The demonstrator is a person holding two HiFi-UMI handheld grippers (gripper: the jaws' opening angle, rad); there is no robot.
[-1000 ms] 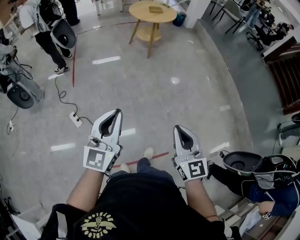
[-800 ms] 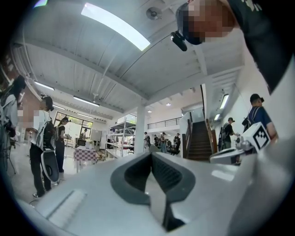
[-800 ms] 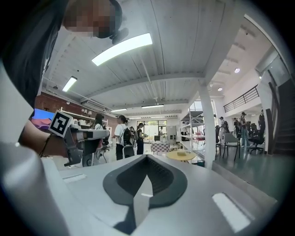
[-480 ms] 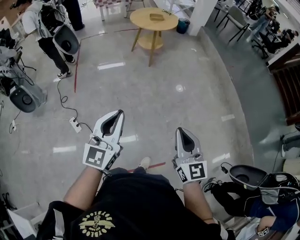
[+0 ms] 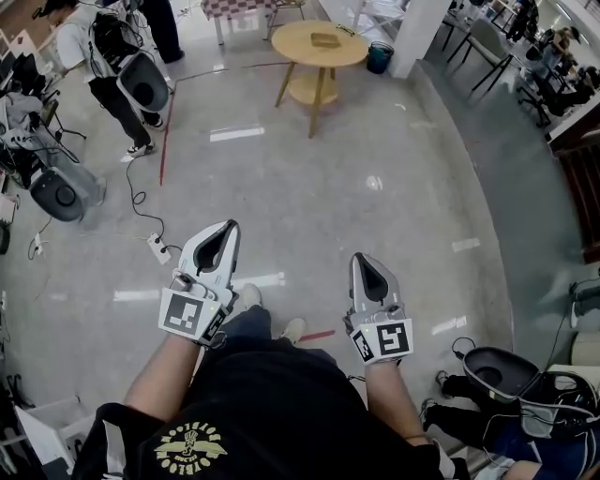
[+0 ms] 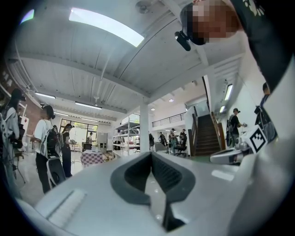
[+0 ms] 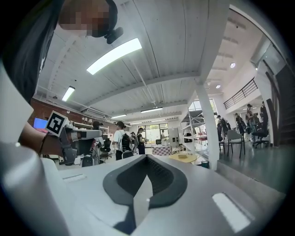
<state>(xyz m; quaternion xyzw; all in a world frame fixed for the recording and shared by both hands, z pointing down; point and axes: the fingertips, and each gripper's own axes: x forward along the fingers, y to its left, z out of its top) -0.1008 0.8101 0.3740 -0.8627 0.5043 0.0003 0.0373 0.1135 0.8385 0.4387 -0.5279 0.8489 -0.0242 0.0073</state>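
Polished grey floor [image 5: 394, 216] lies open beneath the left gripper [image 5: 231, 226] and right gripper [image 5: 359, 259], both clenched and empty. A power strip [image 5: 157, 247] and its cable [image 5: 131, 192] lie just left of the left jaws, with a round wooden table [image 5: 320, 45] well ahead and a standing person [image 5: 103, 56] far left.

The head camera is looking steeply down. Cameras on the left hand-held gripper [image 5: 231, 228] and right hand-held gripper [image 5: 360, 260] are facing forward. Head and right gripper views are sharing the pillar [image 5: 417, 23] [image 7: 209, 129].
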